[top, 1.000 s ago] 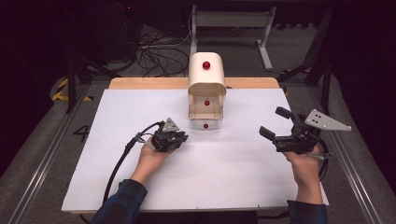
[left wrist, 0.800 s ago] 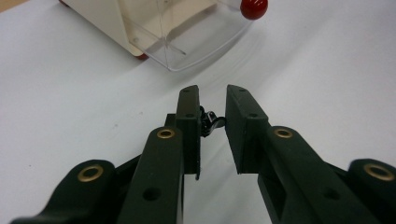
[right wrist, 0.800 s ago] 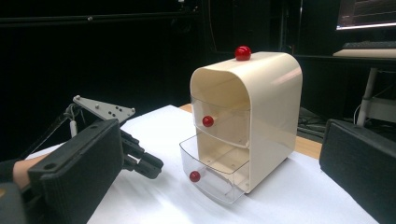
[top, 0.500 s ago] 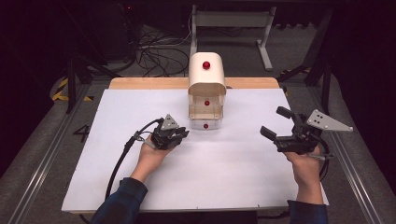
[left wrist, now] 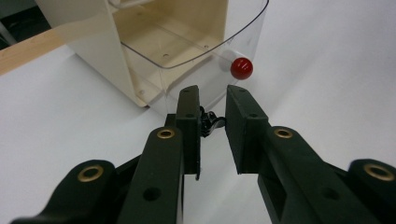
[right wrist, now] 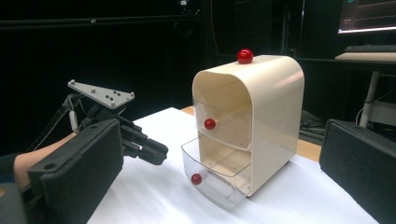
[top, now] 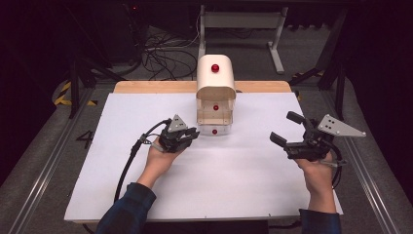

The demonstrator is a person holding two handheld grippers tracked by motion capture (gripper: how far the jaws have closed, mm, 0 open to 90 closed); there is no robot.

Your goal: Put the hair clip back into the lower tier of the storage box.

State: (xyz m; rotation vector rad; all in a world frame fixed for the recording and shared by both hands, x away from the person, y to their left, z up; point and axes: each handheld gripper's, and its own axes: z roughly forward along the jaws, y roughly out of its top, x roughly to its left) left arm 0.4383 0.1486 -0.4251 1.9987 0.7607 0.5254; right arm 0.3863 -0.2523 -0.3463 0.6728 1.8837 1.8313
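A: Where the left tongs (top: 191, 135) sit, just short of the lower drawer (left wrist: 201, 51) — pressed nearly together, a narrow slot between the black pads, nothing pinched.

B: Agreed. Aimed at the clear drawer front, a little below and left of its red knob (left wrist: 241, 68) in the left gripper view, not touching it. And the drawer itself?

A: Pulled partway out of the cream cabinet (top: 215, 92), at the far middle of the white tabletop (top: 243, 185). Seemingly empty, with bare cream floor visible through the clear wall.

B: Upper drawer (right wrist: 224, 126) flush in the cabinet, with its own red knob. Third red knob (right wrist: 245, 56) on the rounded top.

A: Right tongs (top: 287, 127)?

B: Spread wide, gripping nothing, held above the tabletop well to the right of the cabinet, pointing toward it. Grey three-cornered plate on top.

A: Left hand (top: 160, 158) low on the tabletop, black cable looping off toward the near left edge.
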